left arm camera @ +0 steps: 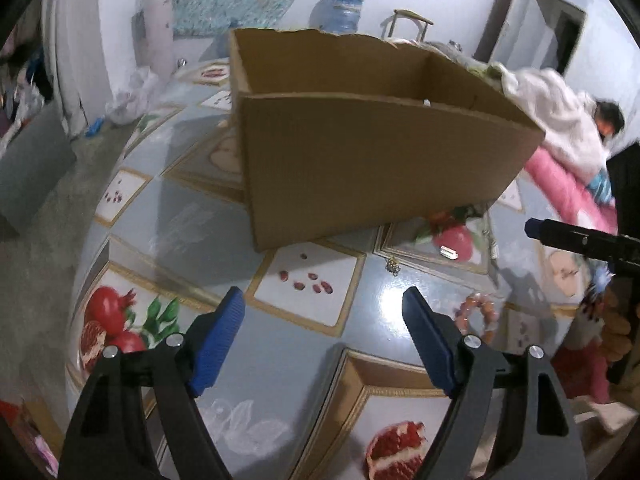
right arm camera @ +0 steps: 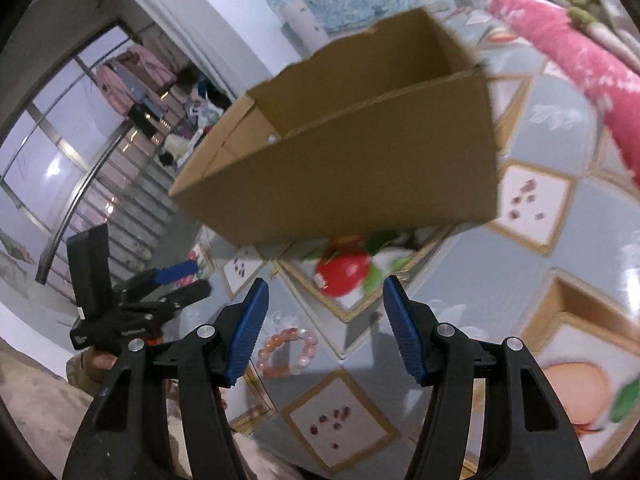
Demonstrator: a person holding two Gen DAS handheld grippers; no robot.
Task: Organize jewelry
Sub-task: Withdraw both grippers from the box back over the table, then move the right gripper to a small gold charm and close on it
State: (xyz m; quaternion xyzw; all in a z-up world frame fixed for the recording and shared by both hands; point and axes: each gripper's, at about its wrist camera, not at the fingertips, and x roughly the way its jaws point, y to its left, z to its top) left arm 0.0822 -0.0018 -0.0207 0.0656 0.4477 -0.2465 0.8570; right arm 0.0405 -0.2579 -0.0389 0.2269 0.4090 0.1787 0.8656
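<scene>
Both my grippers, left gripper and right gripper, gape empty; near the cardboard box, the slick bead bracelet could skid from my pads

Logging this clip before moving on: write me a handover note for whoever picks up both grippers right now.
Left hand-held gripper: open, empty.
Right hand-held gripper: open, empty, above the bead bracelet.
Small gold piece and silver piece lie on the tablecloth in front of the cardboard box.
Done: nothing visible in the box, though its floor is hidden.
Left: move all three pieces in.
</scene>
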